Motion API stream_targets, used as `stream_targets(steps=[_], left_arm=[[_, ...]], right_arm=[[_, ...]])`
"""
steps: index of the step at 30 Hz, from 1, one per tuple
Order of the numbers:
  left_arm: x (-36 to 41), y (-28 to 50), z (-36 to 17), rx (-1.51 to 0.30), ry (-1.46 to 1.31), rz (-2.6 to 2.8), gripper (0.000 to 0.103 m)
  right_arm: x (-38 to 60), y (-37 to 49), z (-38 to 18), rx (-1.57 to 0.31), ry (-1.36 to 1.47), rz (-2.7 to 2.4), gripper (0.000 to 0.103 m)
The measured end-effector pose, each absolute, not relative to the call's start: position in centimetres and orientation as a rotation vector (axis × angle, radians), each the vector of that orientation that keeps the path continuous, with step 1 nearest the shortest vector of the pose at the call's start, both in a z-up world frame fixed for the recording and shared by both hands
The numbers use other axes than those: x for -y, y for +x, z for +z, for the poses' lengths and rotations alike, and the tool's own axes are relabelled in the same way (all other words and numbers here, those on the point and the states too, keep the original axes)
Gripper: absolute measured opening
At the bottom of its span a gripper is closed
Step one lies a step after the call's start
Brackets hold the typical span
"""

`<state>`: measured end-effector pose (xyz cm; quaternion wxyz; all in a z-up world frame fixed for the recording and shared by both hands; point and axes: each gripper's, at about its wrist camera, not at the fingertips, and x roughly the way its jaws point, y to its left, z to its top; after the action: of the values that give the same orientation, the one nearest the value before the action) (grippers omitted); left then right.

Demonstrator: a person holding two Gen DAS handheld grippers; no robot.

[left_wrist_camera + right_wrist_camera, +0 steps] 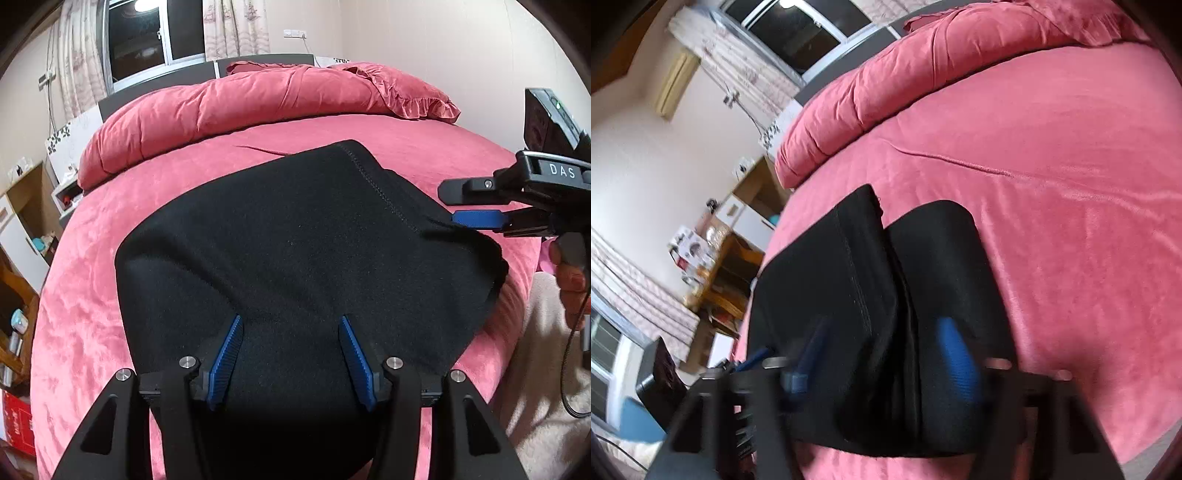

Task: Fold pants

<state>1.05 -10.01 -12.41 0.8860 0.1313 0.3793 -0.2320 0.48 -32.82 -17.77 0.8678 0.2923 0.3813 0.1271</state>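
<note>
Black pants [295, 236]: already compact bundle on pink bed [110, 295]. Your left gripper [291, 354] spread, released. Your right gripper [465, 205] apparently released at hem. Final smoothing likely left.

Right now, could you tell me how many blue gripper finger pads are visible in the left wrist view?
3: two on the left gripper, one pad on each side over the black pants; one on the right gripper at the pants' right edge. Its other pad is hidden.
</note>
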Motion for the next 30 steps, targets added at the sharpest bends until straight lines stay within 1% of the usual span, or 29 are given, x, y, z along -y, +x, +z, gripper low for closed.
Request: stream_targets(steps=[5, 10, 11, 12, 13, 14, 15, 17, 21, 23, 25, 28, 29, 30], left_arm=[[7.8, -0.3, -11.2, -0.741, 0.166, -0.486, 0.055], [6.3, -0.5, -10.2, -0.65, 0.171, -0.38, 0.055], [5.8, -0.1, -10.3, -0.65, 0.168, -0.332, 0.055], [5.5, 0.2, -10.5, -0.66, 0.158, -0.306, 0.055], [5.2, 0.7, -10.8, -0.681, 0.142, -0.298, 0.055], [4.8, 1.4, -11.7, -0.74, 0.114, -0.304, 0.055], [4.7, 1.7, -12.2, -0.77, 0.105, -0.304, 0.055], [5.0, 1.4, -12.1, -0.75, 0.127, -0.3, 0.055], [6.8, 0.4, -10.4, -0.668, 0.159, -0.374, 0.055], [8.4, 0.4, -10.1, -0.643, 0.207, -0.412, 0.055], [9.9, 0.7, -10.9, -0.665, 0.26, -0.429, 0.055], [11.6, 1.4, -14.1, -0.774, 0.331, -0.461, 0.059], [12.1, 1.1, -14.7, -0.755, 0.378, -0.457, 0.06], [12.5, 0.7, -14.9, -0.727, 0.421, -0.458, 0.06]], right_arm=[[32.4, 0.5, -18.1, -0.798, 0.624, 0.292, 0.068], [31.3, 0.8, -18.7, -0.823, 0.6, 0.311, 0.068], [31.0, 1.0, -18.9, -0.845, 0.618, 0.351, 0.064], [30.6, 1.3, -19.2, -0.866, 0.629, 0.385, 0.053], [30.1, 1.5, -19.4, -0.881, 0.621, 0.402, 0.047], [29.6, 1.7, -19.5, -0.892, 0.586, 0.389, 0.034], [29.0, 1.9, -19.6, -0.907, 0.529, 0.358, 0.016], [28.7, 1.9, -19.1, -0.892, 0.503, 0.345, 0.016], [29.1, 0.1, -14.7, -0.748, 0.44, 0.338, 0.015], [29.8, -0.5, -13.3, -0.715, 0.419, 0.321, 0.015], [30.7, -0.5, -13.5, -0.738, 0.423, 0.298, 0.015], [32.3, -0.2, -16.5, -0.845, 0.472, 0.233, 0.015], [32.7, -0.1, -18.1, -0.894, 0.485, 0.208, 0.017], [32.9, -0.2, -18.8, -0.897, 0.5, 0.197, 0.017]])
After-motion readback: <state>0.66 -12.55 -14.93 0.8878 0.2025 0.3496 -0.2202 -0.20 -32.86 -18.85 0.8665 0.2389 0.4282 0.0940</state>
